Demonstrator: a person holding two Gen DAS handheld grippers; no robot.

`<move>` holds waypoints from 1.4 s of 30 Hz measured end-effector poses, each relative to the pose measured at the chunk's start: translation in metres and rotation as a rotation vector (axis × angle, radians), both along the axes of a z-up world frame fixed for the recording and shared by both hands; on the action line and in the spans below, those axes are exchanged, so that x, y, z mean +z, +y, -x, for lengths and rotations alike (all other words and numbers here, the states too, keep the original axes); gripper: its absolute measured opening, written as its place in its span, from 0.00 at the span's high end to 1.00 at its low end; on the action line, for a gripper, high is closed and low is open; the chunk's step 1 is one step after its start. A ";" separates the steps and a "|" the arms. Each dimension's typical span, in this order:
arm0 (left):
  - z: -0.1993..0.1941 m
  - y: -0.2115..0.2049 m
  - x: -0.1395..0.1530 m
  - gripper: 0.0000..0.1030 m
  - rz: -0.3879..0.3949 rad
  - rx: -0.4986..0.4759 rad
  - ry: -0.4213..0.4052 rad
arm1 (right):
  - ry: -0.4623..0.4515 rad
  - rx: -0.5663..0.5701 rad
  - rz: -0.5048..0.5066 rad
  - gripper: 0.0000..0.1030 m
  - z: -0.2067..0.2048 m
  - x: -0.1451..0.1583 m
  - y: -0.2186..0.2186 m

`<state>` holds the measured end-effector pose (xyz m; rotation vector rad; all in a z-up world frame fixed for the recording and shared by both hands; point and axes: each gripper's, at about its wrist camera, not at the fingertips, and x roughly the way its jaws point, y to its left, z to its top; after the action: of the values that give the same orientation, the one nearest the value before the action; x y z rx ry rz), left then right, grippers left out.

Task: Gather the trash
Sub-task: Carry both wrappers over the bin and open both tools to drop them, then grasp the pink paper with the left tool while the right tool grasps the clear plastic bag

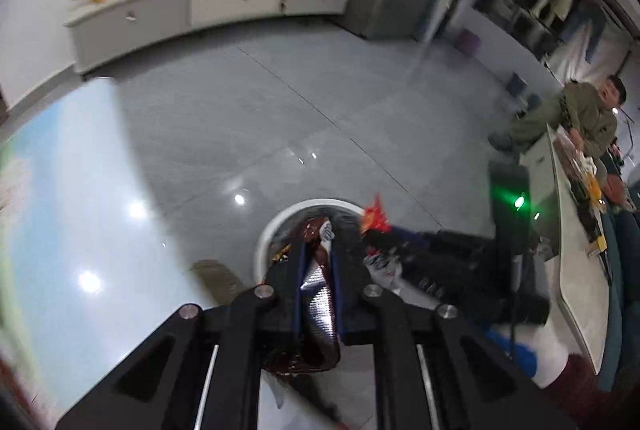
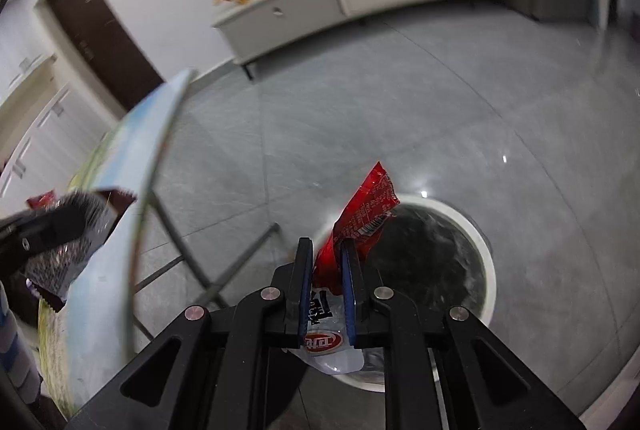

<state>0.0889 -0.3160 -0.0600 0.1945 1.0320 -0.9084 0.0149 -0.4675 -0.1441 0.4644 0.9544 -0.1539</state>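
Left gripper (image 1: 318, 262) clamped flat on a brown foil wrapper (image 1: 318, 294), silver inner face showing between the blue pads, brown tail bunched below the fingers; held above the white rim of the round bin (image 1: 276, 222), roughly over its near-left edge in the left wrist view; seen from the right wrist view as a dark arm at the far left, the same foil packet (image 2: 76, 242) hanging beside the rim of the glass tabletop (image 2: 160, 133).

Right gripper (image 2: 326, 262) pinched on a red snack packet (image 2: 370, 205), red printed top standing above the fingertips, clear lower half with a red logo sagging below the pads; held over the near-left edge of the bin (image 2: 486, 262), black liner visible inside.

Both wrappers judged very light, thin, limp and crinkly; no weight to pull them free, so likely to flutter or cling to a pad on release; foil surface judged slick, prone to sliding out under a loose pinch; nothing fragile, firm squeezing harmless. Best hold judged mid-body across a flat doubled fold, as now, not at a corner or a torn edge; long free ends apt to catch the bin rim, so better released well inside the opening.
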 end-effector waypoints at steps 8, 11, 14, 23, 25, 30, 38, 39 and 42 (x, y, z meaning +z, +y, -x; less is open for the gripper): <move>-0.014 -0.071 -0.050 0.77 -0.049 -0.054 0.121 | 0.058 -0.081 -0.052 0.59 -0.001 -0.045 -0.040; -0.020 -0.076 -0.061 0.60 -0.046 -0.047 0.162 | 0.063 -0.098 -0.050 0.58 0.005 -0.050 -0.046; -0.018 -0.069 -0.059 0.60 -0.032 -0.040 0.162 | 0.054 -0.110 -0.040 0.58 0.011 -0.043 -0.050; -0.011 -0.009 -0.011 0.60 0.044 0.104 0.018 | 0.008 -0.018 0.061 0.58 0.007 0.002 -0.015; -0.008 0.015 -0.001 0.60 0.031 0.128 -0.018 | -0.015 0.020 0.084 0.58 0.006 0.017 0.002; 0.002 0.087 0.018 0.60 0.008 0.200 -0.091 | -0.085 0.108 0.113 0.58 0.002 0.055 0.047; 0.012 0.239 0.027 0.60 -0.002 0.415 -0.148 | -0.173 0.242 0.139 0.58 -0.004 0.104 0.122; 0.012 0.260 0.026 0.60 -0.002 0.449 -0.151 | -0.179 0.258 0.145 0.58 -0.006 0.108 0.132; 0.016 0.328 0.025 0.60 -0.006 0.564 -0.170 | -0.192 0.304 0.151 0.58 -0.013 0.120 0.160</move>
<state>0.0726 0.0119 -0.0346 -0.0192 0.8653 -0.3693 0.0279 -0.3073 -0.0244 0.1868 0.8071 0.0923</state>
